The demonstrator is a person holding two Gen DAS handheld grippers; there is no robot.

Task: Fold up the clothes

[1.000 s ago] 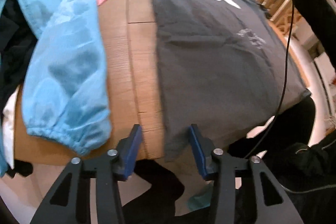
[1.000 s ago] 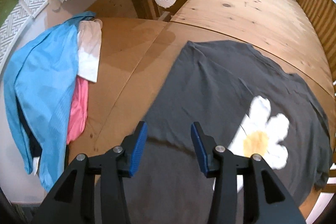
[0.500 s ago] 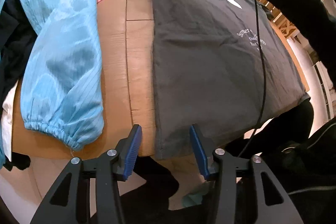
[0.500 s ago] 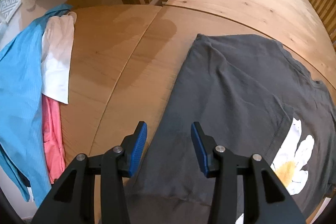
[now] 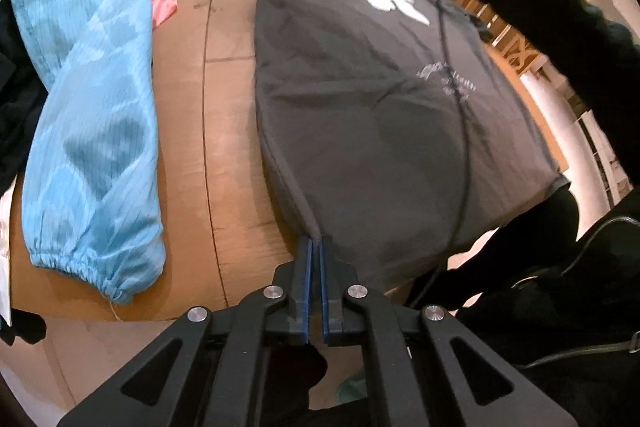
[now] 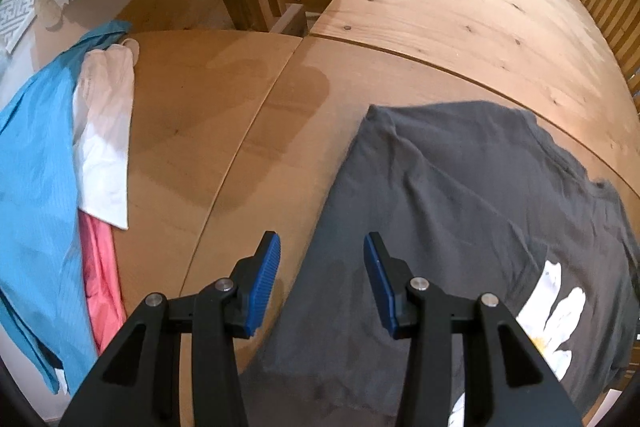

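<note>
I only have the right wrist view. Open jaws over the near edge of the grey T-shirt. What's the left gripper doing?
Observer: The left gripper has just closed, pinching the T-shirt at its bottom corner by the table edge.
Operator: Any text on the shirt? I only see the flower.
Observer: Yes, small pale lettering mid-shirt, too blurred to read.
Operator: Blue garment, how does it end?
Observer: In a gathered elastic cuff near the table edge.

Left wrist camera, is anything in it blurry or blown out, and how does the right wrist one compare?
Left wrist view: the dark grey T-shirt is softly smeared, its small print unreadable; the window corner at upper right is blown out. Right wrist view: sharper, evenly lit, faint shadows on the wooden table; both bend straight seams, fisheye.
</note>
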